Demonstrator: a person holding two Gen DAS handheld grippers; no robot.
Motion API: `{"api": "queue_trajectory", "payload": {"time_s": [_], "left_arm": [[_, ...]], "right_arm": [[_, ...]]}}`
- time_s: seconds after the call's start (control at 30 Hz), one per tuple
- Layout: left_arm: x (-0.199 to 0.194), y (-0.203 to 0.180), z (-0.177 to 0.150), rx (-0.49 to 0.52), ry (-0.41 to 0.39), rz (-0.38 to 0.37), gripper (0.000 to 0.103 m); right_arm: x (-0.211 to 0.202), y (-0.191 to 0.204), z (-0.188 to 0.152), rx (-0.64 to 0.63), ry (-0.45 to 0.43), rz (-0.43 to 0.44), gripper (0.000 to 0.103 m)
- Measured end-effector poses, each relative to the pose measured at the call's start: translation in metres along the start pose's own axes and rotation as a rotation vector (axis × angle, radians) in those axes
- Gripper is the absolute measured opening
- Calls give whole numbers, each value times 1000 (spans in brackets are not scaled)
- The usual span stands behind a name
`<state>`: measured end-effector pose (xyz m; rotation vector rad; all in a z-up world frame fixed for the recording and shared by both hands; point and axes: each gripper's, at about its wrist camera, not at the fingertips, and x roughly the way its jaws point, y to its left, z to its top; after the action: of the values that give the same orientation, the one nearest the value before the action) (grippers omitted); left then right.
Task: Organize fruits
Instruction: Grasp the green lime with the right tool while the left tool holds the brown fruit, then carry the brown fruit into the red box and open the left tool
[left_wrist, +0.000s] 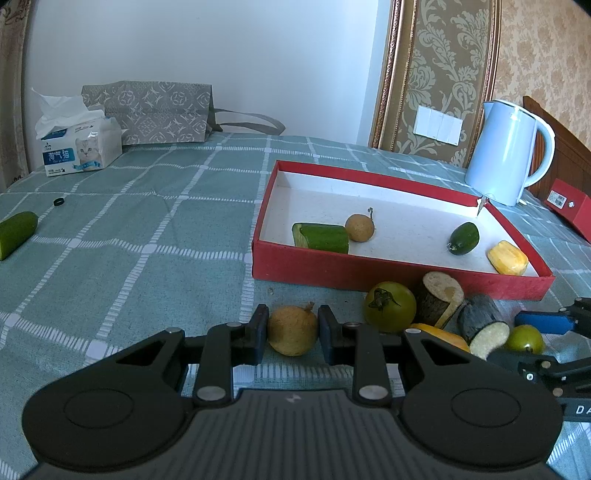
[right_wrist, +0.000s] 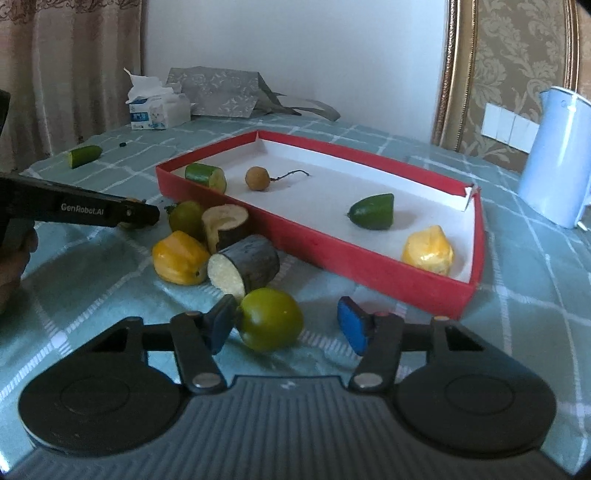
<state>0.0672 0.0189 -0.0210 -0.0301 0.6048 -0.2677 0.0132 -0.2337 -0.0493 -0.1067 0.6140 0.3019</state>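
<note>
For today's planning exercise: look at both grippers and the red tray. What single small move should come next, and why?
Probably lift the left gripper, already shut on the round tan fruit, and carry it toward the red tray, where a similar tan fruit lies. The right gripper has only one pad against the green fruit, so its grasp looks unfinished.

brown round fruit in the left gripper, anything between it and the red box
Nothing visible blocks it. The left gripper is shut on the brown round fruit, and bare tablecloth runs to the red box's low front wall.
</note>
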Motion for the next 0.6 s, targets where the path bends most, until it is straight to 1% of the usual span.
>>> {"api": "queue_trajectory", "payload": {"time_s": [0.03,0.07,0.2,0.3,0.33,0.4,0.5,0.53,0.6], "left_arm": [[0,0,0,0,0,0,28],[0,0,0,0,0,0,28],[0,0,0,0,0,0,28],[0,0,0,1,0,1,28],[0,0,0,1,0,1,28],[0,0,0,2,0,1,28],[0,0,0,1,0,0,28],[0,0,0,1,0,0,28],[0,0,0,0,0,-1,28]], "right_arm": [[-1,1,0,-8,-5,13,37],[-1,3,0,-16,-6,21,35],[-5,11,-1,-45,-16,-12,33],[-9,5,-4,-11,-19,-9,33],[-11,2,-4,8,-23,-26,33],[-13,-6,-5,60,-25,-125,33],[-9,-20,-5,153,-7,-237,33],[-8,-26,-4,191,-9,-256,33],[-7,-36,-3,253,-17,-240,33]]}}
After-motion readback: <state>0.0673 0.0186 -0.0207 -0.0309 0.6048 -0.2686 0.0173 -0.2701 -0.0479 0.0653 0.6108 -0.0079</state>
